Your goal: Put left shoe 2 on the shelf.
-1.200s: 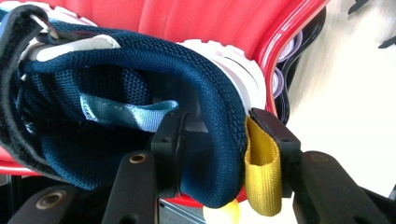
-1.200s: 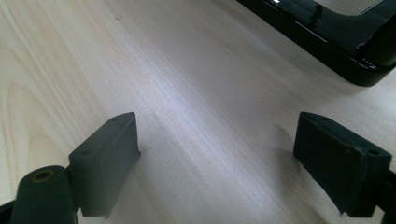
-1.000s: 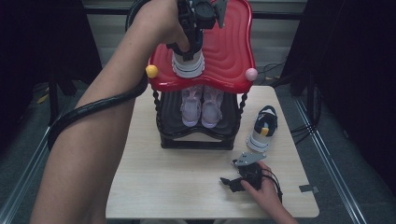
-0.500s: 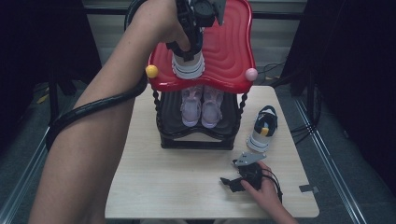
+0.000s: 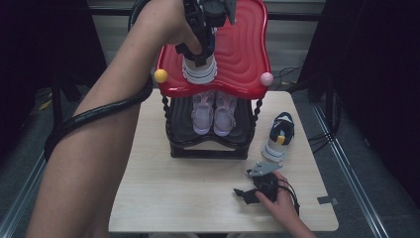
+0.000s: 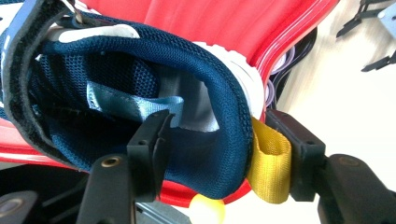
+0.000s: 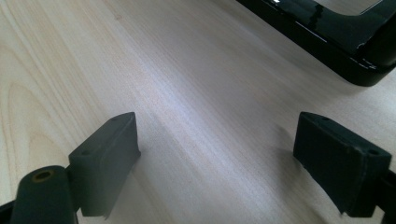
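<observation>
The left gripper has just been opening its jaws; the navy shoe sits between them, let go, on the red top shelf near its front edge. The right gripper rests wide and empty on the desk. Its mate waits by the desk's right edge.

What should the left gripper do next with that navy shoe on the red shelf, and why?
Probably lift straight away from the navy shoe. The left gripper has just been opening its jaws; one pad sits inside the heel collar, the other beside the yellow pull loop, no longer pinching. The shoe already rests on the red top shelf, so it looks placed.
</observation>
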